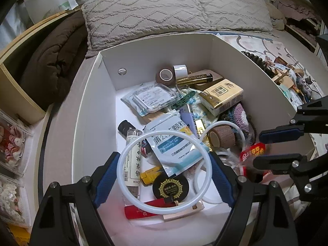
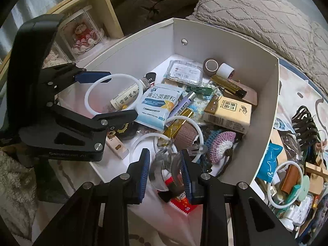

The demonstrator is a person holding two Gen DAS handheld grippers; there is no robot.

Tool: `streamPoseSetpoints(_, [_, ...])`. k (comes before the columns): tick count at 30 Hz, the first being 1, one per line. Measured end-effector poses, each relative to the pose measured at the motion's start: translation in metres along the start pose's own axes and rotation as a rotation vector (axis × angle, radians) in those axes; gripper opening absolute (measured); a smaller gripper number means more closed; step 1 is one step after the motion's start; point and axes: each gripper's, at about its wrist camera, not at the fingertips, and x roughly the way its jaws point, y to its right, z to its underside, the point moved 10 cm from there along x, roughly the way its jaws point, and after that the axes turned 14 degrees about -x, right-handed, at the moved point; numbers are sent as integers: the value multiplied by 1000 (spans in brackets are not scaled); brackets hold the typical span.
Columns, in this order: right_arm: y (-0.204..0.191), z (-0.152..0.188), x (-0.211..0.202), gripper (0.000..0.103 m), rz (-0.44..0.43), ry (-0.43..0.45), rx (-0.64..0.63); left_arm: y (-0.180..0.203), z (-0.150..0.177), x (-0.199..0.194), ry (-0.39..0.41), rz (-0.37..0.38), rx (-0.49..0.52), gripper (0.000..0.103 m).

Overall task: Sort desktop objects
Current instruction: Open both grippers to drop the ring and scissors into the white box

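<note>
Desktop objects lie jumbled in a white rectangular cardboard box [image 1: 235, 65] that sits on a bed. From the left wrist view, the left gripper [image 1: 164, 172] hangs over the box's near end with its jaws spread wide on a smooth white plastic ring [image 1: 164, 174], blue ribbed pads touching the ring's left and right edges. Under the ring lie a glossy white-and-blue medicine sachet [image 1: 174, 143], a glass vial with a paper label [image 1: 132, 164], a round black disc with a gold seal [image 1: 171, 188] and a flat red packet [image 1: 141, 213]. Farther in are two brown bandage rolls, one far [image 1: 166, 75] and one near the middle [image 1: 222, 137], a white tape roll [image 1: 180, 70], a gold tube [image 1: 193, 80], a beige tissue pack [image 1: 222, 96] and a crocheted pastel piece [image 1: 242, 114]. At the right, the right gripper [image 1: 260, 149] pinches a crinkly red-printed wrapper [image 1: 253, 151].

From the right wrist view, the right gripper [image 2: 164, 172] is closed narrowly on that clear crumpled snack wrapper [image 2: 170, 168] over the box's near corner. To the left, the left gripper [image 2: 123, 94] spans the ring [image 2: 114, 94]. Two more white rings [image 2: 184, 123] [image 2: 143, 141] lie among the clutter, and a further one [image 2: 287, 184] rests in the loose pile on the patterned bedspread [image 2: 297, 94] outside, at the right.
</note>
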Motion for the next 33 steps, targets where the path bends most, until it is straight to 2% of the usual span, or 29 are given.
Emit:
streamPoseSetpoints(13, [10,11,-14,30,32,9,21,2,3,-1,-16,22,-18,84])
streamPoseSetpoints(25, [11,17,-49,30,63,96,16,2,3,-3,-36,22,-39,84])
streamPoseSetpoints(33, [9,23,-50,30,70,95,19,2,6,-5,-58,18,-70,85])
